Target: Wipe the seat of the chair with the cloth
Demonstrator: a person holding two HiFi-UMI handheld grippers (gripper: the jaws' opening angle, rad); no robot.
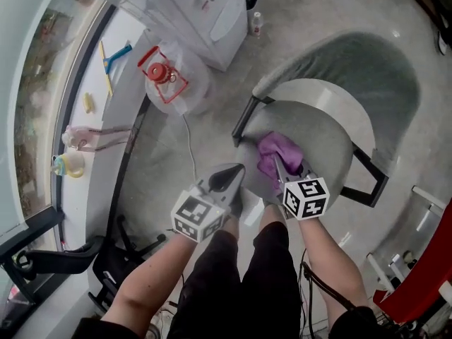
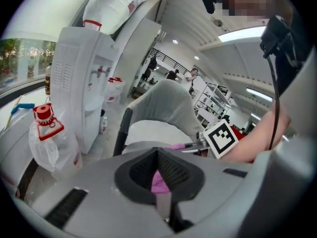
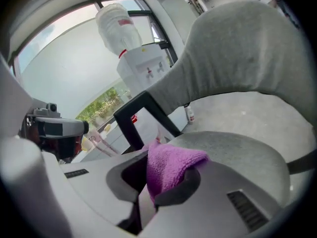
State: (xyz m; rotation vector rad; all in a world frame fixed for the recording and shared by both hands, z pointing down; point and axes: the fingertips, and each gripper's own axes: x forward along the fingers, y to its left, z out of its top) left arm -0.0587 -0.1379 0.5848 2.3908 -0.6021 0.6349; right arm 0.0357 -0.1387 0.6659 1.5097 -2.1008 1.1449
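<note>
Fabric bulges from the right tongs (image 3: 161, 185), whose jaws are clamped on a fold of the purple cloth (image 3: 171, 165). The free part of the cloth pokes out past the jaw tips. The left tongs (image 2: 157, 155) have their jaw tips pressed together with nothing gripped at the tips. A sliver of purple shows in the slot behind them, and I cannot tell what it is. In the head view the cloth lies bunched on the near left part of the grey seat (image 1: 328, 143), directly ahead of the right tongs. The left tongs hang just beside it at the seat's front edge. The cloth is a crumpled lump with no clear long axis, and its loose end points away from the right tongs toward the curved backrest (image 1: 367, 69).
</note>
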